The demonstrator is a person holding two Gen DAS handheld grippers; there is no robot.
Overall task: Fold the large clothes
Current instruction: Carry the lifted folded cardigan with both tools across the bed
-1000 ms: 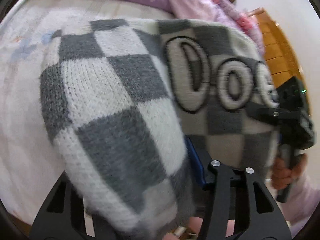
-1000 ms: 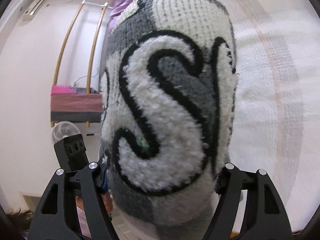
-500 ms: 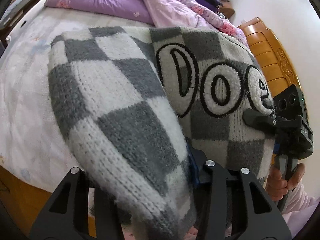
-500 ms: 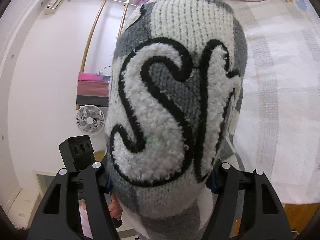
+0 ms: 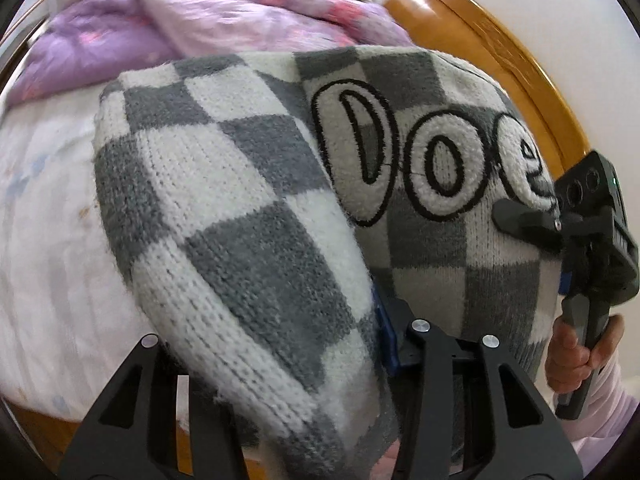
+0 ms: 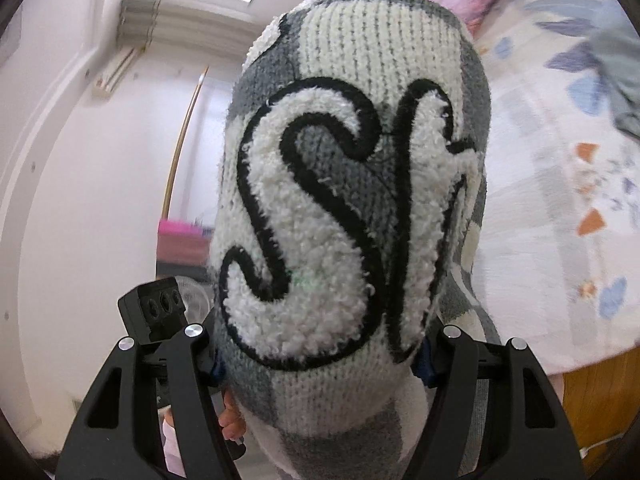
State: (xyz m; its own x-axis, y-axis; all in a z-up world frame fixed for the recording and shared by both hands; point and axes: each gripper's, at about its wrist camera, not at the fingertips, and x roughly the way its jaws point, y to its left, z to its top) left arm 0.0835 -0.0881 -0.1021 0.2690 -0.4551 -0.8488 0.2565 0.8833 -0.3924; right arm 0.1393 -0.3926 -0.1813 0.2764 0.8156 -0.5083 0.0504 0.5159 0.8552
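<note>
A thick grey-and-white checked sweater with fuzzy black-outlined letters hangs folded in the air above the bed. In the left wrist view it fills the space between the fingers of my left gripper, whose jaws are shut on its folded edge. My right gripper bites the sweater's far right edge, with a hand on its handle. In the right wrist view the sweater bulges out between the fingers of my right gripper, which is shut on it. The left gripper's body shows at the lower left.
A bed with a white patterned sheet lies below, a purple quilt heaped at its far end by a wooden headboard. The right wrist view shows the flowered sheet, a grey-green cloth, a fan and white walls.
Both grippers have risen and swung across with the sweater still held. The bed has dropped lower in view, while the headboard and a window have come into sight.
</note>
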